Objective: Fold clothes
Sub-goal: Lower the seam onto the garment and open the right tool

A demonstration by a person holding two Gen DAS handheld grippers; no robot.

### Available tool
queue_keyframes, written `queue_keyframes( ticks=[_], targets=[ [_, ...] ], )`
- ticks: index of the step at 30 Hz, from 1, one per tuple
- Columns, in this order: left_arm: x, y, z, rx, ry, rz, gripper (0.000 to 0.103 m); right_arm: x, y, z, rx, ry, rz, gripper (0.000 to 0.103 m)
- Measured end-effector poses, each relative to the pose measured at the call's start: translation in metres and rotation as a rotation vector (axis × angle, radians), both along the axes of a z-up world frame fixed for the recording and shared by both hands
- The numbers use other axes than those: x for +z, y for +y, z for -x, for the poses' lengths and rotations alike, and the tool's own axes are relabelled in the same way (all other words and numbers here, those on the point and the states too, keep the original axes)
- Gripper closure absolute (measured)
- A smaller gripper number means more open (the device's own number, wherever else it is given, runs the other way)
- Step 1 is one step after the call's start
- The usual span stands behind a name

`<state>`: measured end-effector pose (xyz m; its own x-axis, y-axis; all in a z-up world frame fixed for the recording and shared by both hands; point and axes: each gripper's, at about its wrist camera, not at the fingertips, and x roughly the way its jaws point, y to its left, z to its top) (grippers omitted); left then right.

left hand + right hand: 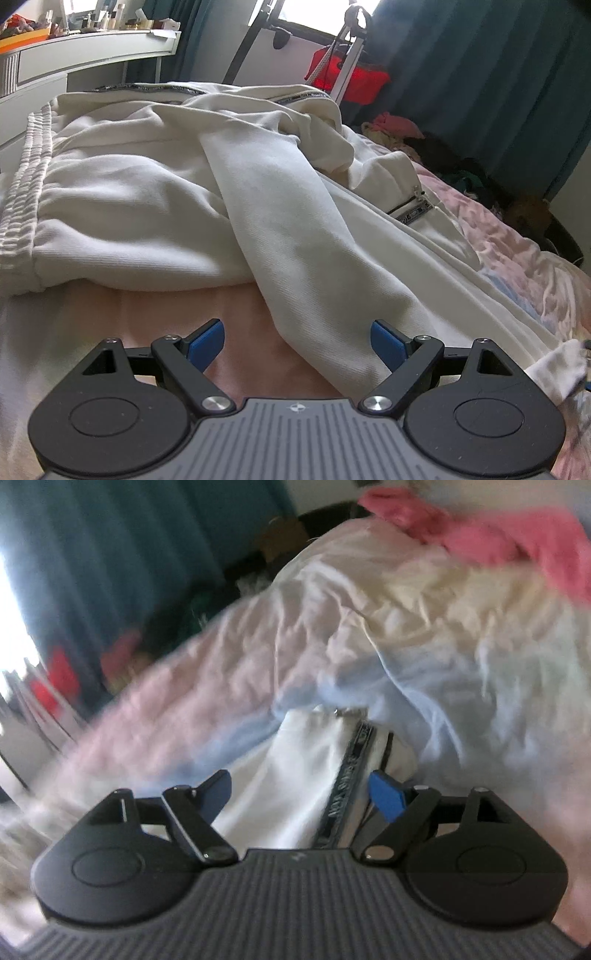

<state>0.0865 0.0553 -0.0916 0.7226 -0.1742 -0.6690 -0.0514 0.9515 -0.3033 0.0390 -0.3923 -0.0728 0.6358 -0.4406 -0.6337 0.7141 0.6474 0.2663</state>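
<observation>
My left gripper (pixel 297 345) stands with its blue pads spread wide and nothing between them, low over the pink bedsheet (pixel 177 314). Just ahead of it lies one leg of the white trousers (pixel 295 236), running diagonally from the heap toward my right-hand pad. My right gripper (pixel 301 794) is likewise spread, its pads apart; the hem end of a trouser leg (pixel 295 782), with its lettered side stripe (pixel 351 775), lies between them, but I see no pinch on it (the right view is blurred, so I rate this a fair reading, not a certain one).

Judgement on the step in hand: the garment is not yet laid flat, and I take the present job to be seizing the leg ends so the legs can be drawn straight and matched. To do it well I should take only one layer of cloth at the hem, close fully before lifting, and pull along the leg's length to avoid dragging the bedsheet with it.

Condition of the garment: cream-white, thick and ribbed, crumpled on the bed, with the elastic waistband (pixel 26 184) at the left, one leg crossed over the other, and a zipped pocket (pixel 412 210) showing at the right.
</observation>
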Motion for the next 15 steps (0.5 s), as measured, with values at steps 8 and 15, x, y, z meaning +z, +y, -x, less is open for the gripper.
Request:
queue_keyframes(
  ticks=[8,15],
  targets=[
    [-0.004,-0.004,-0.001,-0.009,0.012,0.0,0.015,-0.019,0.018,-0.048,0.065,0.206,0.307,0.02],
    [-0.006,-0.008,-0.003,-0.022,0.012,-0.014,0.015,-0.004,0.033,-0.048,0.098,0.123,0.378,0.02]
  ],
)
